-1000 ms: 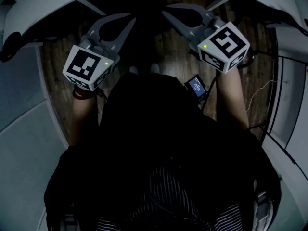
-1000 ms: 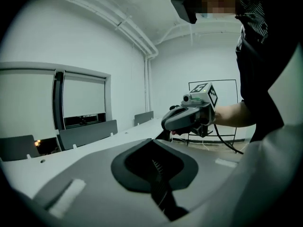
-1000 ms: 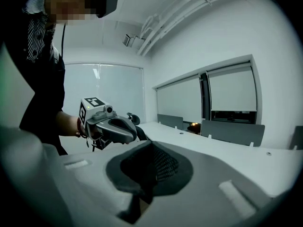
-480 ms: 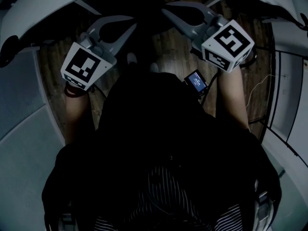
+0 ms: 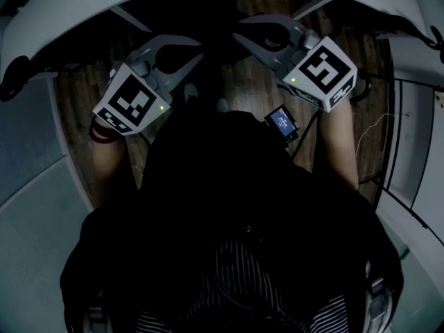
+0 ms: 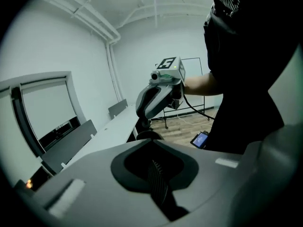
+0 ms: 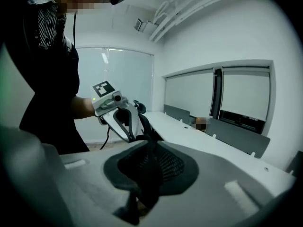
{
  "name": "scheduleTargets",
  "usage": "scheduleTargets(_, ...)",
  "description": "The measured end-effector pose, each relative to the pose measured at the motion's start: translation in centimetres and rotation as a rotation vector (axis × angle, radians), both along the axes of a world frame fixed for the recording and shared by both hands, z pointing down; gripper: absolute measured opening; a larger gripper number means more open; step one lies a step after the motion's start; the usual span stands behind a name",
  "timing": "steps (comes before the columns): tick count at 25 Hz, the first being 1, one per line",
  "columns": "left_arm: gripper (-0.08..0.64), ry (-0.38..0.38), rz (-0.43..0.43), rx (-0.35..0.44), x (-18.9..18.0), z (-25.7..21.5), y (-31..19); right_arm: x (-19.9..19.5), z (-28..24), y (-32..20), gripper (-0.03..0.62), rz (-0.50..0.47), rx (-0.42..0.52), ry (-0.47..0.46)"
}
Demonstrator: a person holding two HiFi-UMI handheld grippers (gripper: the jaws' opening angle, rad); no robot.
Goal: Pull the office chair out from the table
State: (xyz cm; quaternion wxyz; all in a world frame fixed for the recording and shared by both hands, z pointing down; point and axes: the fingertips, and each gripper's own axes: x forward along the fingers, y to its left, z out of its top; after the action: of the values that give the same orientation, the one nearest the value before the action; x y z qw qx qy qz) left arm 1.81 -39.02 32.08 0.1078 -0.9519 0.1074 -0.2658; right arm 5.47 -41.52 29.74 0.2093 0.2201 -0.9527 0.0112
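Roll is the main change: the left hand-held gripper (image 5: 194, 55) has twisted about its own axis, yet neither one has drawn back from the bench (image 5: 62, 12) ahead of them. It stays pressed tight on the chair (image 7: 158, 162) back between the two; the right hand-held gripper (image 5: 239, 32) pinches the same mesh, its jaws having just eased a touch. The pull looks barely begun, and that slackening grip could slip.

The office chair (image 7: 160, 163) back is black mesh cloth with tiny holes. The desk (image 7: 189, 131) is smooth, matt white. The floor (image 5: 253, 82) is shiny brown wood.
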Motion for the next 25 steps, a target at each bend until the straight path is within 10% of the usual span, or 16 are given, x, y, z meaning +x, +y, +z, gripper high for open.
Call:
scheduleTargets(5,0.19,-0.146,0.048,0.006,-1.6,1.6,0.0,-1.1,1.1,0.5,0.15,-0.121,-0.007,0.107)
scheduleTargets(10,0.401,-0.134,0.004,0.029,-2.0,2.9,-2.2,-2.0,2.9,0.2,0.29,-0.184,-0.073,0.116)
scheduleTargets(15,0.463,-0.292,0.044,0.037,-3.1,6.5,-2.8,-3.2,5.2,-0.4,0.359,-0.219,-0.104,0.215)
scheduleTargets(21,0.511,-0.298,0.078,0.015,-3.3,7.6,-2.8,-1.9,10.9,-0.2,0.404,-0.292,-0.111,0.518)
scheduleTargets(25,0.512,-0.424,0.134,-0.011,-4.8,9.9,-2.3,-2.5,11.6,0.3,0.416,-0.32,-0.146,0.512)
